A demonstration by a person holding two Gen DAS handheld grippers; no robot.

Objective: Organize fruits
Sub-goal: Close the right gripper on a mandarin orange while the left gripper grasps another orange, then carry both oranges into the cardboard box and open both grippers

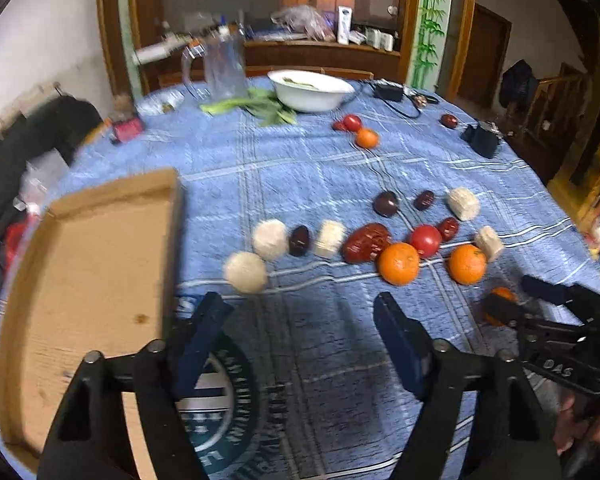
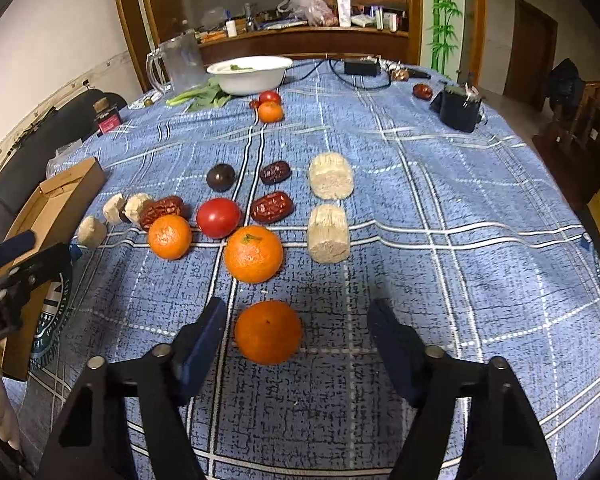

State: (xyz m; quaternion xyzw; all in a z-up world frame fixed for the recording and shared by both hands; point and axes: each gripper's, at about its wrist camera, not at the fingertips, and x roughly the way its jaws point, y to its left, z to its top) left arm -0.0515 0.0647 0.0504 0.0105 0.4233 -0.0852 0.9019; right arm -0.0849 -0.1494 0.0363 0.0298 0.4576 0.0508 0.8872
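Fruits lie scattered on a blue checked tablecloth (image 2: 440, 200). In the right wrist view, my right gripper (image 2: 300, 332) is open with an orange (image 2: 268, 332) between its fingers, not clamped. Beyond it lie two more oranges (image 2: 253, 254) (image 2: 169, 237), a red tomato (image 2: 218, 217), dark red dates (image 2: 271, 207) and pale cylinders (image 2: 329, 233). In the left wrist view, my left gripper (image 1: 300, 320) is open and empty over the cloth, beside the cardboard box (image 1: 88, 272). The right gripper (image 1: 512, 304) shows at the right around the orange (image 1: 500, 304).
A white bowl (image 2: 250, 74), green leaves (image 2: 204, 96) and a clear jug (image 2: 180, 64) stand at the far side. A small orange and tomato (image 2: 269, 107) sit mid-table. A black adapter (image 2: 458, 110) and cable lie at the far right.
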